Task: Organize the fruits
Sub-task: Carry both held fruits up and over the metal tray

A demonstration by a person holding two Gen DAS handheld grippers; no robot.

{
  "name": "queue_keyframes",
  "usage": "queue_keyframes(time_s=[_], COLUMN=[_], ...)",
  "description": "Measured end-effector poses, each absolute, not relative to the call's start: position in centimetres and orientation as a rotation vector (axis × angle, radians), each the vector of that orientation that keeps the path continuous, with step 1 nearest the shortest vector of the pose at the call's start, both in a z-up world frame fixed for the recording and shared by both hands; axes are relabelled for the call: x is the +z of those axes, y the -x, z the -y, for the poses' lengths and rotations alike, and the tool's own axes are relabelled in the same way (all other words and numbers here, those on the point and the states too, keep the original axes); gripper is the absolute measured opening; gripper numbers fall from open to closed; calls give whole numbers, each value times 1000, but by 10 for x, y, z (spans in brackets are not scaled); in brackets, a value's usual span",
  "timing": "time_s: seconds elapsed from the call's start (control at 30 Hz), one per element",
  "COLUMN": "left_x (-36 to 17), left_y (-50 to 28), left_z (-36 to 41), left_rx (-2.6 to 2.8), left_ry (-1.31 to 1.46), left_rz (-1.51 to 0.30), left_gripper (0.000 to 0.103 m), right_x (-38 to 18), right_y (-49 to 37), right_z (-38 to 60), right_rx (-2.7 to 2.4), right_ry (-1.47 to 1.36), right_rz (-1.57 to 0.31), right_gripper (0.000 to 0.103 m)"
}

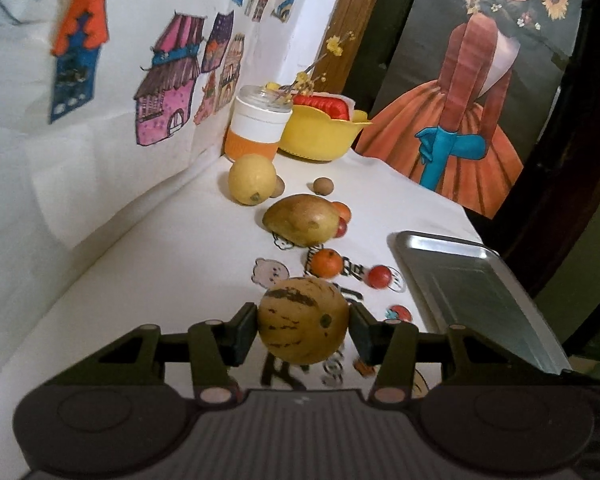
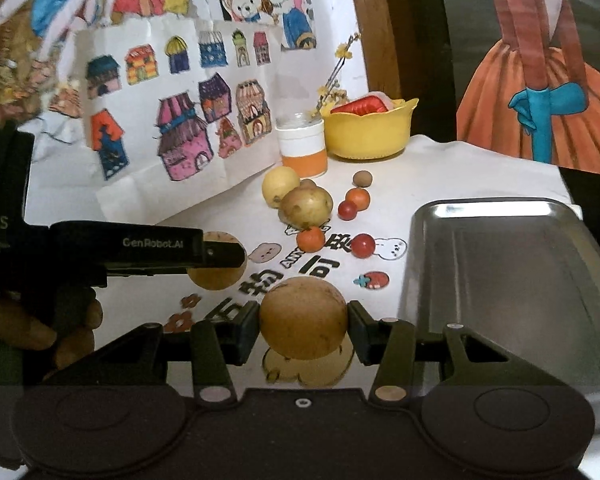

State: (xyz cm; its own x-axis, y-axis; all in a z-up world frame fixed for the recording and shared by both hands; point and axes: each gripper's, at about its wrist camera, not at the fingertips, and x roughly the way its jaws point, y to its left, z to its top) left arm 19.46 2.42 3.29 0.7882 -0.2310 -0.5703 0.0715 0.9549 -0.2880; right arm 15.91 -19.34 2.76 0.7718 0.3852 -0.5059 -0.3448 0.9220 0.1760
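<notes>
1. Tabletop (image 2: 460, 168), white cloth with printed cartoons; metal tray (image 2: 500, 264) sits near right.
2. Left hand-held gripper (image 1: 303, 328) is clamped on a striped yellow melon (image 1: 303, 320), raised over the cloth.
3. Right hand-held gripper (image 2: 303, 320) is clamped on a round brown fruit (image 2: 303, 318), just left of the tray.
4. Farther back: lemon (image 2: 280, 186), mango (image 2: 306, 206), small orange (image 2: 310, 239) and red cherry tomato (image 2: 363, 245), loose on the cloth.

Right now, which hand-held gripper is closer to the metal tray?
Right. The right hand-held gripper, clamping a brown round fruit, sits beside the metal tray. The left hand-held gripper, holding a striped melon, is farther left.
</notes>
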Motion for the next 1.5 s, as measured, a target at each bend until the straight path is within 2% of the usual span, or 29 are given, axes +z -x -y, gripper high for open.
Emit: queue_keyframes(time_s=[0.47, 0.9, 1.2, 1.5], left_x=[83, 110, 120, 143], left_y=[-118, -96, -114, -157], left_z=[10, 49, 71, 94], left_rx=[-242, -326, -344, -325], left_ry=[231, 207, 202, 192], left_rz=[-573, -541, -546, -507], left_gripper=[54, 54, 54, 54], right_x=[93, 158, 191, 229], right_y=[-44, 23, 13, -48], right_z=[283, 374, 417, 424], right_rx=[355, 159, 104, 173], right_ry=[-90, -10, 60, 166], right_rz=[-508, -388, -364, -302], right_gripper=[49, 49, 49, 49])
